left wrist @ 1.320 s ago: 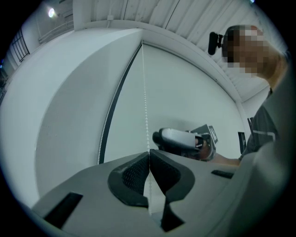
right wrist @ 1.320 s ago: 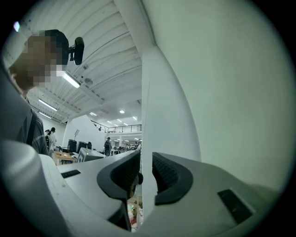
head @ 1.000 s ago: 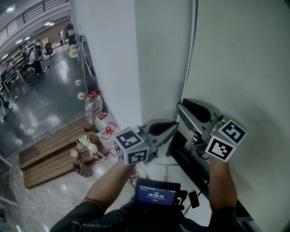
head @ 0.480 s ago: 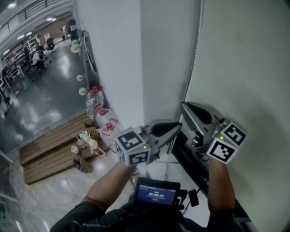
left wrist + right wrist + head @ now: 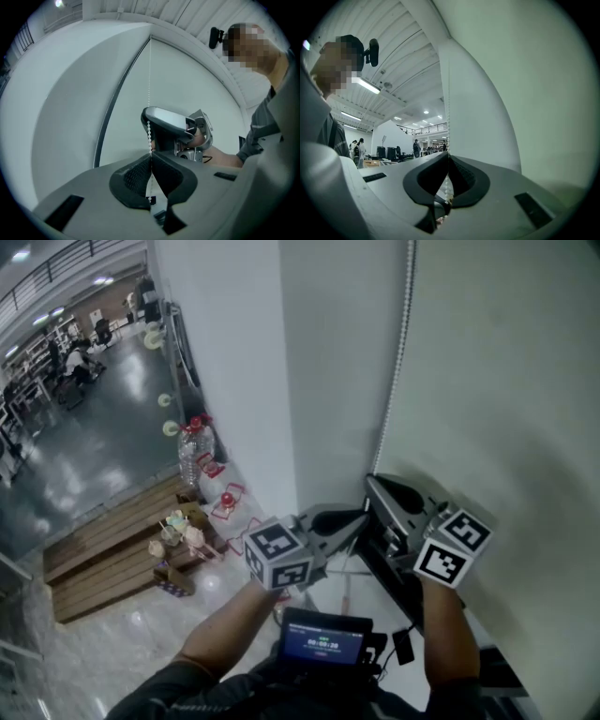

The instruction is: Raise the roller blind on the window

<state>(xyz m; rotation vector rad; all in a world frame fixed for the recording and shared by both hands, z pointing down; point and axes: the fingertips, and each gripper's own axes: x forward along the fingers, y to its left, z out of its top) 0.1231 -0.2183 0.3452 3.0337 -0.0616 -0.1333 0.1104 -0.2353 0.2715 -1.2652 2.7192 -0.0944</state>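
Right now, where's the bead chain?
Head view, right of centre: the bead chain hangs beside the left edge of the blind, pinched by both tongs, right tongs above left tongs.

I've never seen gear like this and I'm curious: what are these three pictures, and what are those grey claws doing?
A person holds a two-jaw gripper in each hand. The wide picture comes from a camera on their head, looking down. The two round ones come from cameras riding on each gripper. The left gripper and right gripper are both shut on the bead chain that hangs beside the roller blind. Below, on the floor, lie wooden boards and a bottle.
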